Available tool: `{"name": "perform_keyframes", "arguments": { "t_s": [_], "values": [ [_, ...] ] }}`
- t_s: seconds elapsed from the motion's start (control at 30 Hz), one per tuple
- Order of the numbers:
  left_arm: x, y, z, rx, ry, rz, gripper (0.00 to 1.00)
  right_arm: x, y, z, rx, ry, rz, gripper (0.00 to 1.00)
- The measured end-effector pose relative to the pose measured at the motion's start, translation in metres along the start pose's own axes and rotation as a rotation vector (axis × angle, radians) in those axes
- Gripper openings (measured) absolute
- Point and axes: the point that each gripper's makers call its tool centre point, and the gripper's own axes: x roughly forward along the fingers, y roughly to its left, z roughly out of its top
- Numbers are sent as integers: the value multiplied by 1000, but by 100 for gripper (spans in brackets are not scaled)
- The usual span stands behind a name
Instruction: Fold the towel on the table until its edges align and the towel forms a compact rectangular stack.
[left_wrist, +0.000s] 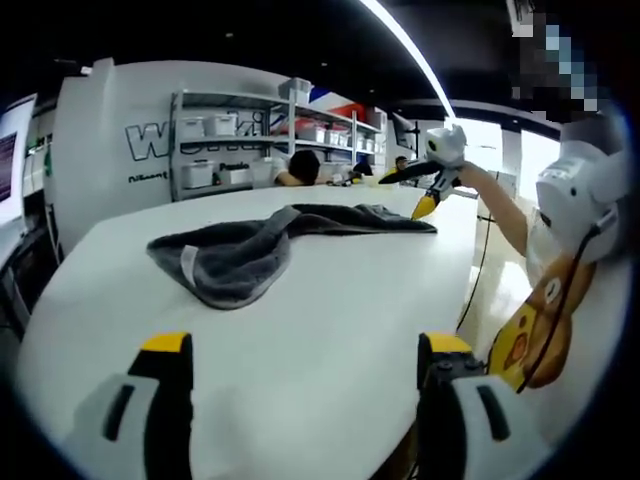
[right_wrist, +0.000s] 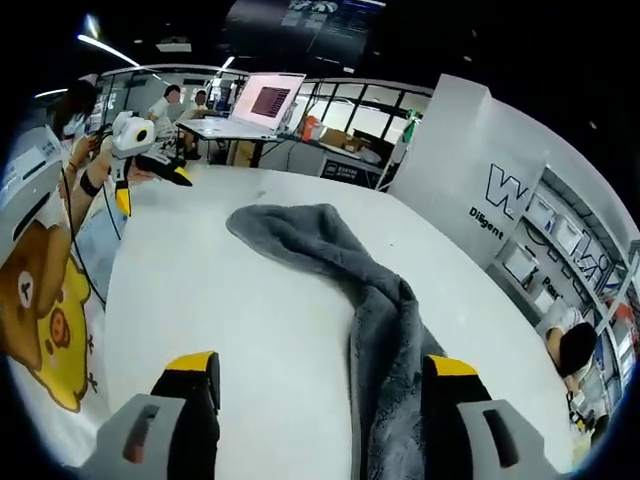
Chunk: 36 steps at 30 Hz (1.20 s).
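Grey towel (right_wrist: 340, 270) stretches lengthwise from the right gripper (right_wrist: 318, 380), fingers released; left gripper (left_wrist: 305, 345) released, farther off.

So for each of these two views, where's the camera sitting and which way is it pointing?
Left gripper view: rides the open left gripper, looking along the white table at the grey towel; an arm holds the right gripper.
Right gripper view: rides the open right gripper at the towel's opposite end, facing back.
Shared: towel, table.
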Motion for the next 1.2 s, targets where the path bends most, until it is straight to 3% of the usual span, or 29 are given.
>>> {"name": "perform_keyframes", "arguments": {
  "t_s": [0.37, 0.53, 0.63, 0.97, 1.2],
  "values": [
    [-2, 3, 2, 1, -2, 6, 98, 36, -11, 14, -58, 29, 6, 78],
    [-2, 4, 2, 2, 3, 8, 98, 50, -12, 18, -116, 46, 12, 71],
    [-2, 3, 2, 1, 3, 7, 98, 58, -12, 19, -198, 60, 8, 70],
    [-3, 2, 1, -2, 4, 8, 98, 90, -13, 11, -312, 109, 29, 58],
    [-5, 4, 0, -10, 0, 19, 98, 101, -18, 9, -364, 93, 46, 46]
  ]
}}
